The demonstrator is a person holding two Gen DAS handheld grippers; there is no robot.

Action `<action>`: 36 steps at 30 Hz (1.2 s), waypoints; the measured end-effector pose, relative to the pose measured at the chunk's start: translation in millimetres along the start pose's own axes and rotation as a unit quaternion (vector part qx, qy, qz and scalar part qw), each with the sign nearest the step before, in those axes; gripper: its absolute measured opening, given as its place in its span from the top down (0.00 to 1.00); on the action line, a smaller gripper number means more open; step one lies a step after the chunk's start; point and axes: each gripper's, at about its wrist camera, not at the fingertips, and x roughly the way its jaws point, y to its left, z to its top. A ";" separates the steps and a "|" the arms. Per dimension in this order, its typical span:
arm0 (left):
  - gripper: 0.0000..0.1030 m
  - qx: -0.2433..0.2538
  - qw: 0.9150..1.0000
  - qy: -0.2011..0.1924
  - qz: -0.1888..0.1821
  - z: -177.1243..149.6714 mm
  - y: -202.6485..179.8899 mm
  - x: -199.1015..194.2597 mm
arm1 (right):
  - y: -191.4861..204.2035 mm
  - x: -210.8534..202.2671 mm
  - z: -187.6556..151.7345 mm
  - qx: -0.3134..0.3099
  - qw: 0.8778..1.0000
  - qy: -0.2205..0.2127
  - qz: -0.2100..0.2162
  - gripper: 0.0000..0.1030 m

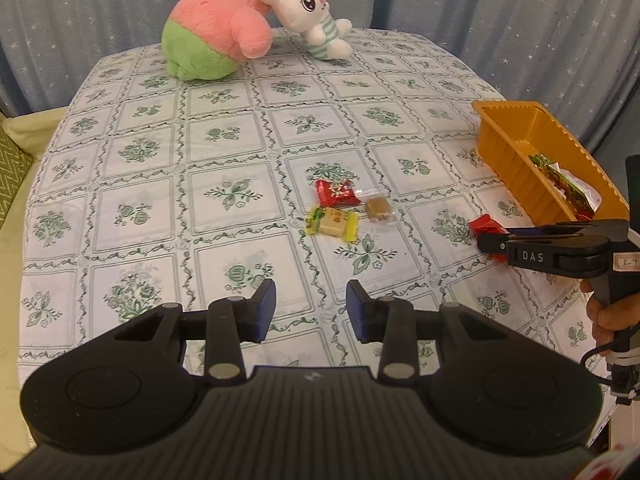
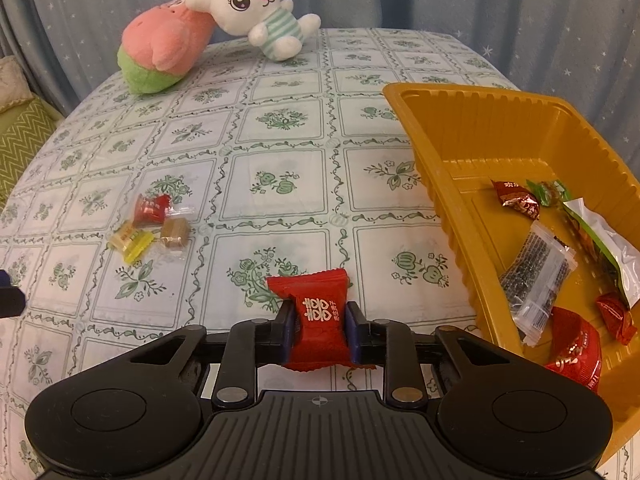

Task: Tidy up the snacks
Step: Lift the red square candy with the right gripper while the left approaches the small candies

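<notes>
My right gripper (image 2: 318,330) is shut on a red candy packet (image 2: 316,312), held above the cloth just left of the orange tray (image 2: 444,184). The tray holds several wrapped snacks (image 2: 536,268). In the left wrist view the right gripper (image 1: 486,240) shows at the right with the red packet (image 1: 482,225) beside the tray (image 1: 504,148). My left gripper (image 1: 311,306) is open and empty, low over the cloth. Ahead of it lie three loose candies: a red one (image 1: 335,193), a yellow one (image 1: 331,222) and a brown one in clear wrap (image 1: 378,207).
A pink and green plush (image 1: 212,36) and a white rabbit plush (image 1: 308,12) sit at the table's far edge. A floral tablecloth (image 1: 224,160) covers the table. Blue star curtains hang behind. A green cushion (image 2: 20,148) is at the left.
</notes>
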 end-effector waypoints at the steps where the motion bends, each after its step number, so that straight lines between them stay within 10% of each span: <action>1: 0.66 0.001 1.000 0.000 -0.002 0.7 -1.4 1.9 | -0.1 -1.0 0.8 0.001 1.000 -0.002 0.002 0.75; 36: 0.73 -0.047 0.999 -0.001 -0.018 42.0 -8.1 93.3 | -35.0 -31.6 7.8 0.047 0.998 -0.027 0.012 0.75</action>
